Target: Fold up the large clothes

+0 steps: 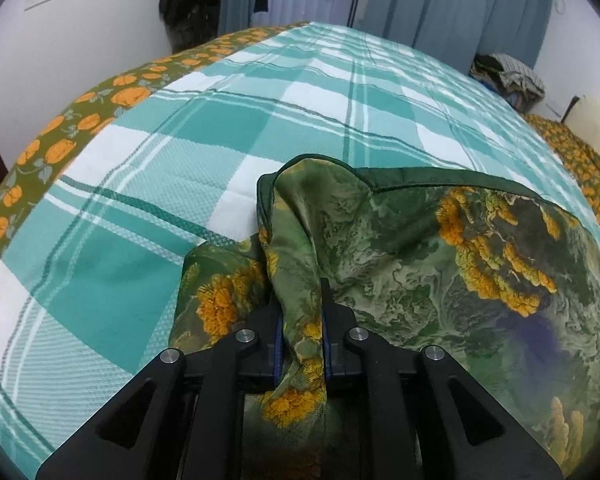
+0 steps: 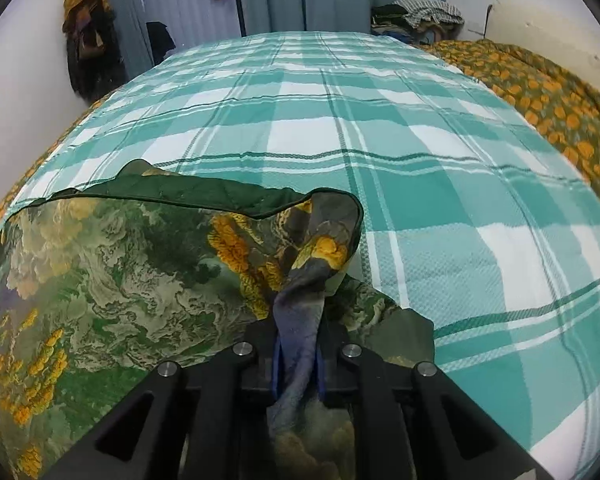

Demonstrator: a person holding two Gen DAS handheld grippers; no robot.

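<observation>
the left gripper (image 1: 300, 320) and right gripper (image 2: 298, 340) each pinch a bunched corner of the green floral cloth (image 1: 420, 248), its dark hemmed edge stretched between them just above the checked bedspread (image 2: 420, 160). this looks like a fold mid-carry. next, both corners probably need laying down evenly, farther along the bed, before letting go.

Green floral cloth (image 1: 440, 248), yellow blooms w/ dark-green hem, bunched at both corners, draped over teal-plaid bed cover.
</observation>
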